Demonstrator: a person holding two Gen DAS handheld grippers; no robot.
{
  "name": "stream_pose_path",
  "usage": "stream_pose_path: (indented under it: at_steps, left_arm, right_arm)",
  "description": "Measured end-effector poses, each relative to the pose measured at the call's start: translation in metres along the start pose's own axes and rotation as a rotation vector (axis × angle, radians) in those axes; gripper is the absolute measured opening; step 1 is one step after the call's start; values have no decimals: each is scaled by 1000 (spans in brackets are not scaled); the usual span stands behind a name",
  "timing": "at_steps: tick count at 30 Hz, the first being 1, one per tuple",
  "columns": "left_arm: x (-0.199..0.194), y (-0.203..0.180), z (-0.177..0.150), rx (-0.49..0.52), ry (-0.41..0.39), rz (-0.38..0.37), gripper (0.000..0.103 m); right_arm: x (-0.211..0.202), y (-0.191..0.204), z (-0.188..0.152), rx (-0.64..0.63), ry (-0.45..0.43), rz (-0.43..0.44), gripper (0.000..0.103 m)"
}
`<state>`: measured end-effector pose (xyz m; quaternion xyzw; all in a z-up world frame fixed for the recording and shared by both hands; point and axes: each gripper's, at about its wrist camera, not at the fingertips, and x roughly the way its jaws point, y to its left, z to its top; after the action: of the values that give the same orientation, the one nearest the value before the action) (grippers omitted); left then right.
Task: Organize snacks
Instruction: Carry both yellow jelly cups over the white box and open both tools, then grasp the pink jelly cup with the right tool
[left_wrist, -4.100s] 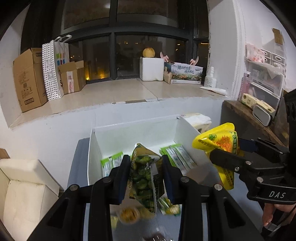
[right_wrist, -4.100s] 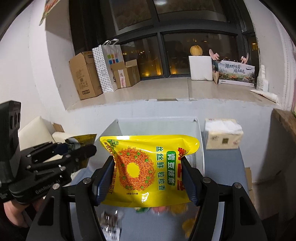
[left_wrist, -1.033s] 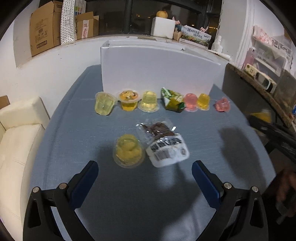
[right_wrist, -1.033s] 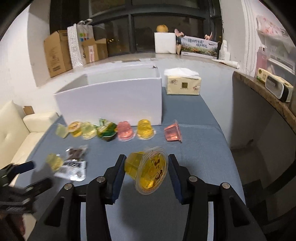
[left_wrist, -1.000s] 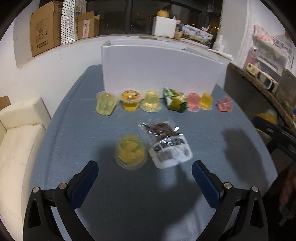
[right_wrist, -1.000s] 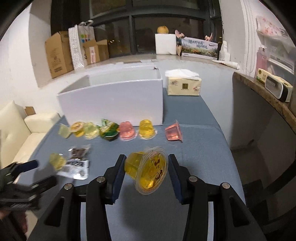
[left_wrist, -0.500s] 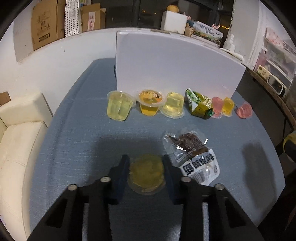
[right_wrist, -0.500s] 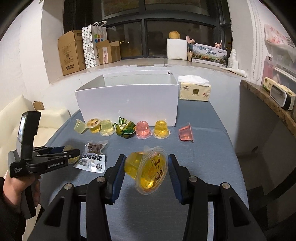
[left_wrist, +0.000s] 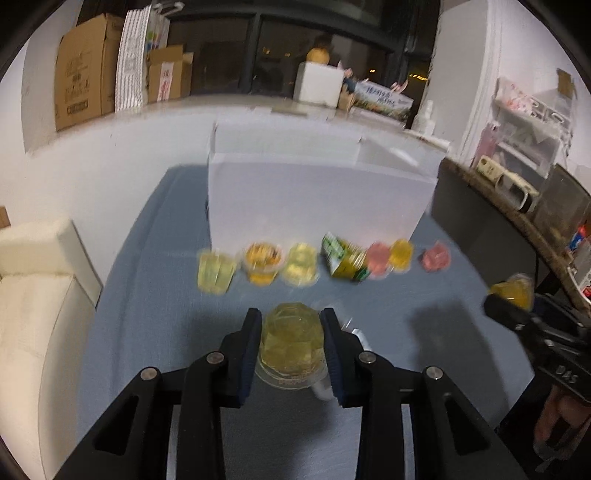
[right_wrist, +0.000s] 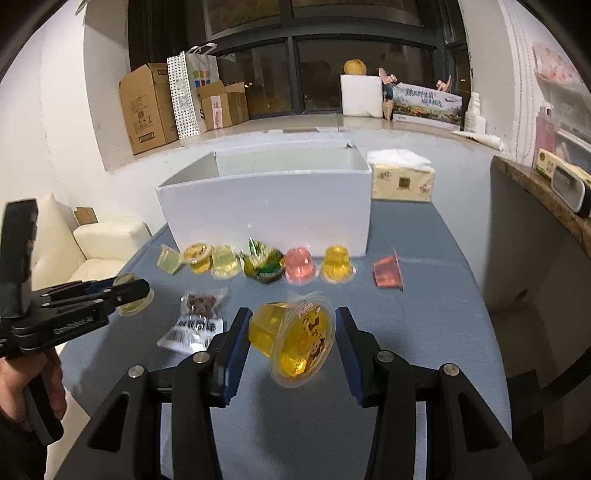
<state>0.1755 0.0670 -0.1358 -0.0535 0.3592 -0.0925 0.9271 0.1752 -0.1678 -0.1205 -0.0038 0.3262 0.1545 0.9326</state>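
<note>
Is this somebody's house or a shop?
Most likely a room in a home, maybe a living room. There's a cream sofa beside the blue-clothed table, a tissue box, and cardboard boxes stacked on a window ledge, dark outside.

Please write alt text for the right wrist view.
The right gripper holds a yellow plastic jelly cup tilted above a blue table. Beyond, small snacks line a white cardboard box; the left gripper grips another cup.
</note>
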Motion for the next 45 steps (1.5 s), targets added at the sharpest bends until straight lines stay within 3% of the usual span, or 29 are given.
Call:
stream_pose_path:
  at_steps: [11,18,21,23,24,25,26,35,41,45]
  left_arm:
    - [-3,-19,109,102,-126,-12,36]
    - [38,-10,172,110,-130,17,37]
    - [64,-5,180,115,-96,40,37]
    - [81,0,181,99,-76,60,50]
    - [88,2,180,91,-61,78,79]
    - [96,5,179,78,-42,80,103]
    - [99,7,176,67,-39,75,103]
    - [93,6,157,45,-18,103,103]
    - [70,-4,147,61,-23,107,103]
    - [45,-14,129,69,-43,95,103]
  right_arm:
    - [28,-5,123,-5,-143,71,50]
    - [95,-31,170,53,-59,84,50]
    - [121,-45,172,87,-19,101,50]
    - [136,-51,172,100,12,99,55]
    - [140,-53,171,103,19,94,65]
    - [143,-55,170,110,22,97,91]
    - [142,-58,168,116,19,106,102]
    - [116,-72,150,155,1,123,103]
    - [79,-65,127,94,-12,113,103]
    - [42,-61,101,75,-29,151,103]
